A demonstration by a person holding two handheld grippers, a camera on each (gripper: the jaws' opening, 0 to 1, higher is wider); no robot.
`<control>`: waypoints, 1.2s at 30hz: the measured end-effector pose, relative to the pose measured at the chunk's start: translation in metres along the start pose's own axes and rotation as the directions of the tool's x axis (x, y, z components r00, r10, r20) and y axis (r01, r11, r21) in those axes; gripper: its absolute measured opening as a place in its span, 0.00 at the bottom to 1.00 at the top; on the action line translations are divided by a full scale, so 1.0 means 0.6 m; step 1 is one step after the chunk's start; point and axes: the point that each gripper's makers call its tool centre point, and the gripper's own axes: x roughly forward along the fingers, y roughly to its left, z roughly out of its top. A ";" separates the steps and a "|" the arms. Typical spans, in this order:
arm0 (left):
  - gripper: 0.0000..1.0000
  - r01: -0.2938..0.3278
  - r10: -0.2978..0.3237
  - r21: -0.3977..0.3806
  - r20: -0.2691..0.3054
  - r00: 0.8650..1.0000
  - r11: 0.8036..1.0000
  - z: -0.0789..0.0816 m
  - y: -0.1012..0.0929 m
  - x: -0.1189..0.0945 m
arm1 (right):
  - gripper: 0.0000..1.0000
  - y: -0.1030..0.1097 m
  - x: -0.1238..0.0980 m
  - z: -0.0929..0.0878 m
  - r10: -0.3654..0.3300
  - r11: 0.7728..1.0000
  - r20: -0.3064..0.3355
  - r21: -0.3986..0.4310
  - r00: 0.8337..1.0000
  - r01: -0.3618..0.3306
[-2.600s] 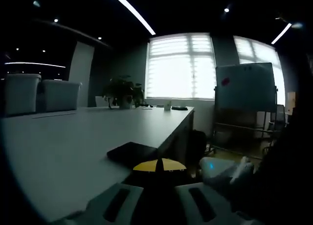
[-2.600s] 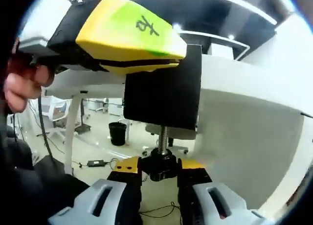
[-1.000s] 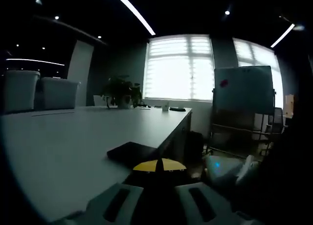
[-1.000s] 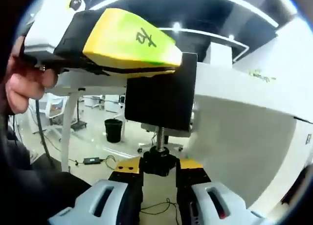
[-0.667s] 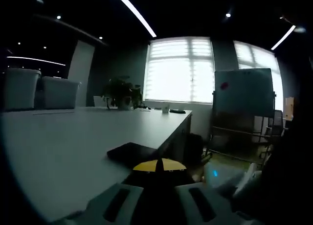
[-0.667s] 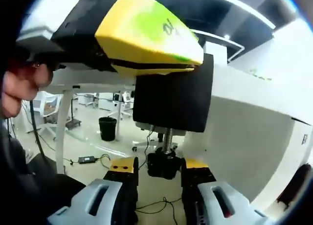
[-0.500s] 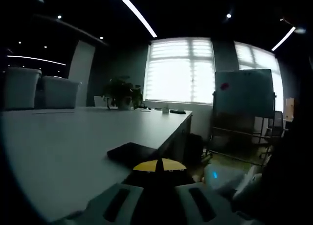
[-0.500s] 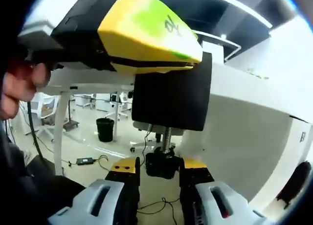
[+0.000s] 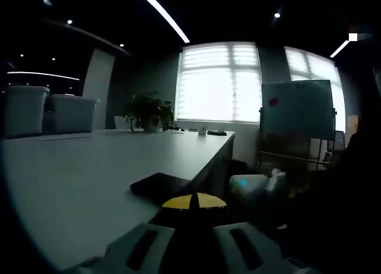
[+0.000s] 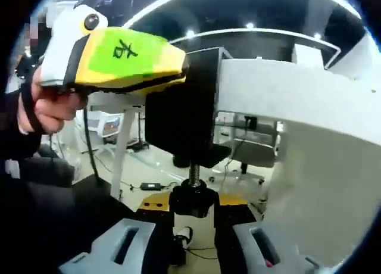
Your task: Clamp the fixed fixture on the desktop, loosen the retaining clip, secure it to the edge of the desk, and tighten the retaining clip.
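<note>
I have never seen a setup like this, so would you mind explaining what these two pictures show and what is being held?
A person holds a two-jaw gripper in each hand, each with a camera looking along its jaws. The left gripper view looks across the white desk; its left gripper is closed on the black clamp fixture sitting on the desk edge. The right gripper view looks up from below the desk: the right gripper pinches the black screw knob under the fixture. The yellow-and-white tool above is the left gripper, held by the person's hand. A plant and whiteboard stand behind.
</note>
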 end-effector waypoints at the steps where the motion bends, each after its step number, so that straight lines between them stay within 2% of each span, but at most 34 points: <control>1: 0.01 -0.002 0.002 0.000 0.001 1.000 1.000 0.000 0.000 0.000 | 0.24 0.003 -0.001 0.000 0.063 0.998 0.006 0.004 0.998 -0.063; 2: 0.01 -0.002 0.002 0.003 0.000 1.000 1.000 0.000 0.001 0.000 | 0.24 0.005 -0.001 -0.001 0.104 0.994 0.005 0.023 0.995 -0.104; 3: 0.01 -0.002 0.002 0.004 -0.001 1.000 1.000 0.000 0.000 0.001 | 0.23 0.009 -0.001 0.000 0.149 0.989 0.010 0.008 0.989 -0.149; 5: 0.01 0.000 0.000 0.008 -0.010 1.000 1.000 -0.001 0.000 0.002 | 0.24 0.014 0.000 -0.001 0.186 0.982 0.014 0.034 0.982 -0.186; 19: 0.01 -0.009 0.009 0.014 -0.024 1.000 1.000 -0.004 -0.001 0.002 | 0.23 0.016 0.000 -0.003 0.237 0.971 0.023 0.032 0.971 -0.238; 24: 0.01 -0.003 0.003 0.000 -0.018 1.000 1.000 -0.004 -0.004 0.001 | 0.25 0.017 0.002 -0.002 0.216 0.976 0.010 0.030 0.976 -0.217; 26: 0.01 -0.003 0.003 -0.008 -0.012 1.000 1.000 -0.003 -0.005 0.001 | 0.30 0.002 0.001 0.000 0.141 0.990 0.008 0.000 0.990 -0.141; 28: 0.01 -0.004 0.004 -0.009 -0.009 1.000 1.000 -0.003 -0.005 0.001 | 0.39 -0.016 -0.001 -0.001 0.073 0.997 0.004 0.013 0.997 -0.073; 30: 0.01 0.001 -0.001 -0.009 -0.008 1.000 1.000 -0.003 -0.006 0.001 | 0.45 -0.026 -0.008 0.013 -0.017 1.000 0.048 0.026 0.999 0.015; 32: 0.01 0.003 -0.004 -0.007 -0.009 1.000 1.000 -0.003 -0.006 0.000 | 0.48 -0.034 -0.014 0.019 -0.122 0.992 0.059 0.032 0.991 0.121; 34: 0.01 0.002 -0.002 -0.009 -0.008 1.000 1.000 -0.003 -0.006 0.000 | 0.52 -0.044 -0.013 0.014 -0.219 0.975 0.048 0.039 0.975 0.217; 36: 0.01 -0.001 0.001 -0.014 -0.001 1.000 1.000 -0.002 -0.006 0.000 | 0.52 -0.049 -0.012 0.010 -0.324 0.946 0.029 0.040 0.946 0.323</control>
